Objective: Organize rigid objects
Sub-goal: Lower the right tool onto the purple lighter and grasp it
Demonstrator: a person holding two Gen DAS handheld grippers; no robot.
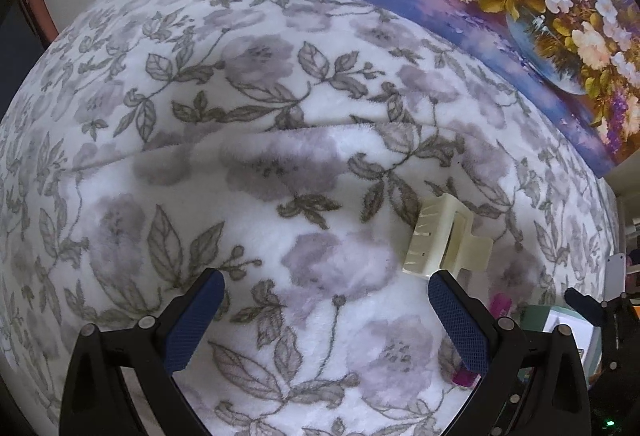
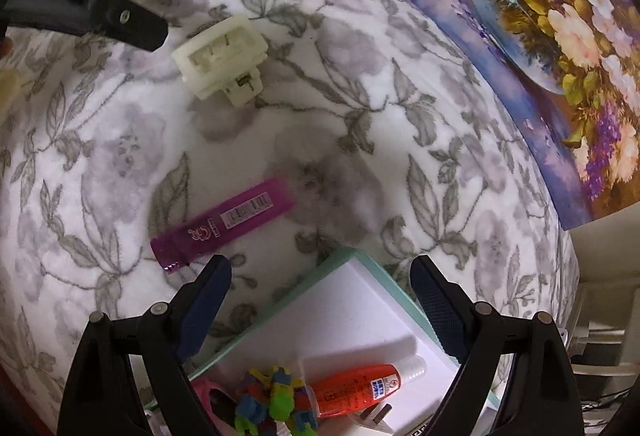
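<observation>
While nothing sits between its blue pads, the left gripper (image 1: 326, 312) hangs spread wide over the blanket (image 1: 200, 156), and the cream clip (image 1: 446, 240) lies just beyond its right fingertip (image 1: 444, 286), nearly touching it but outside the gap. Past that finger's outer side, a sliver of the purple lighter (image 1: 500, 304) shows, and further right the other gripper's dark finger sits over the box's green edge (image 1: 538, 316). From the right wrist view, the right gripper (image 2: 320, 276) is likewise released and empty, poised above the far corner of the white box (image 2: 360, 308), whose mint rim runs between the two fingers. Inside the box, nearest the camera, lie a toy of blue and green bricks (image 2: 272, 404), a red glue bottle (image 2: 360, 384) with a clear cap, a pink item at the left that is partly hidden, and a white plug that is mostly cut off. Just beyond the left finger (image 2: 208, 300), the lighter (image 2: 224, 226) lies flat on the blanket, slanting up to the right, well outside the box. Farther off, the clip (image 2: 222, 56) rests alone, with the left gripper's black body (image 2: 100, 8) just beside it on the left. Along the blanket's far right edge leans a flower painting (image 2: 540, 48).
</observation>
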